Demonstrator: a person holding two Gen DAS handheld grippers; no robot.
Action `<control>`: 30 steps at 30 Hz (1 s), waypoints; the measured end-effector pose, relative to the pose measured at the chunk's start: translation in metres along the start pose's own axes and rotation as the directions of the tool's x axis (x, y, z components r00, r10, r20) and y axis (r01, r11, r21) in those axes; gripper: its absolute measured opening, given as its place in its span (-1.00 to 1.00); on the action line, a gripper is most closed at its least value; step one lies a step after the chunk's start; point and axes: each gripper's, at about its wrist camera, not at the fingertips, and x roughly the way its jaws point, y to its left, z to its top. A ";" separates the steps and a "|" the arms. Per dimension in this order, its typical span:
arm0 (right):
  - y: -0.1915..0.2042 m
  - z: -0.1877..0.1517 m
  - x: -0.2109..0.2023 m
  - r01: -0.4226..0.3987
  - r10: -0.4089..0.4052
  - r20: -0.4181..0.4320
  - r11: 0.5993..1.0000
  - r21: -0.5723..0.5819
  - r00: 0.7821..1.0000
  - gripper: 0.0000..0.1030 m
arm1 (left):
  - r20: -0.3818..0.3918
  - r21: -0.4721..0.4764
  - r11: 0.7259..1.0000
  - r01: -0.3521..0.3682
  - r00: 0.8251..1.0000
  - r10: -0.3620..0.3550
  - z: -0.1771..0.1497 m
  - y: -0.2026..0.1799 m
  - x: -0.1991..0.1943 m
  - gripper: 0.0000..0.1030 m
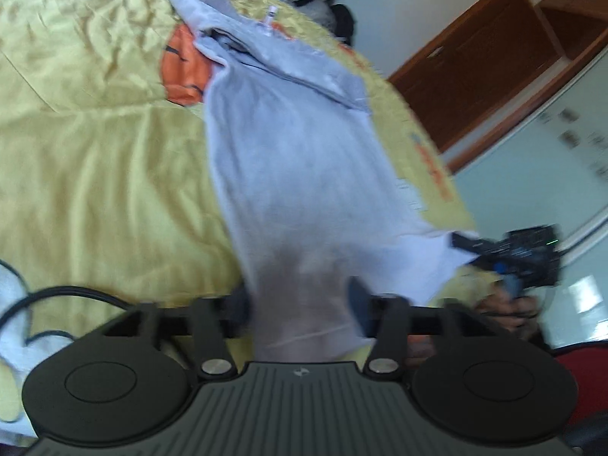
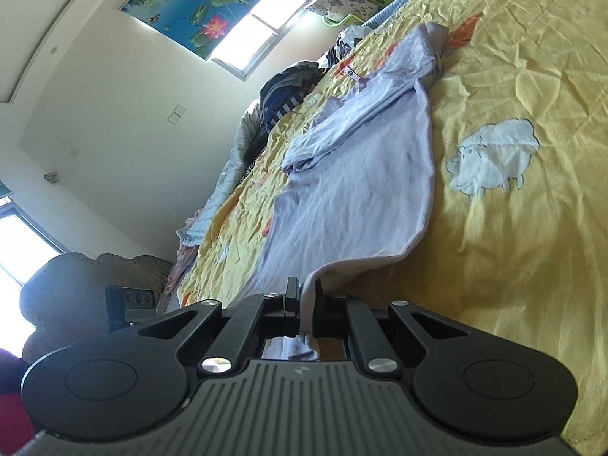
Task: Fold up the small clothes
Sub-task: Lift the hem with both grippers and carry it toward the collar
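The right gripper (image 2: 304, 296) is clenched on the near hem of a pale lavender garment (image 2: 353, 174), a fold of cloth pinched between its closed jaws and hanging out behind them. The left gripper (image 1: 304, 300) has its jaws spread wide; the garment's near edge drapes between them, blurred, and I cannot see the pads pressing on it, so it looks let go. The garment lies stretched lengthwise across a yellow bedspread (image 2: 513, 247), its far end bunched with a sleeve folded over. I judge it light, thin and limp: it will sag from any single hold and slide easily on the smooth spread, so corners of the hem or the shoulder seams look like the places to take it, one in each gripper. I count one garment laid out, two grippers, and one heap of other clothes (image 2: 288, 87) at the bed's far edge.
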 end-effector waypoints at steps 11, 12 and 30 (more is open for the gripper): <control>-0.008 -0.005 0.008 0.000 0.001 -0.017 1.000 0.031 1.000 -0.80 | 0.010 0.046 0.995 0.089 0.996 -0.090 0.003 -0.011 0.024 0.17; -0.008 -0.005 0.008 -0.001 0.002 -0.018 1.000 0.031 1.000 -0.80 | -0.021 0.035 0.997 0.072 0.997 -0.071 0.002 -0.012 0.028 -0.18; -0.008 0.000 0.005 0.012 -0.012 0.003 0.999 0.037 1.000 -0.78 | 0.191 0.313 0.886 -0.343 0.936 0.295 -0.010 -0.092 0.022 -0.97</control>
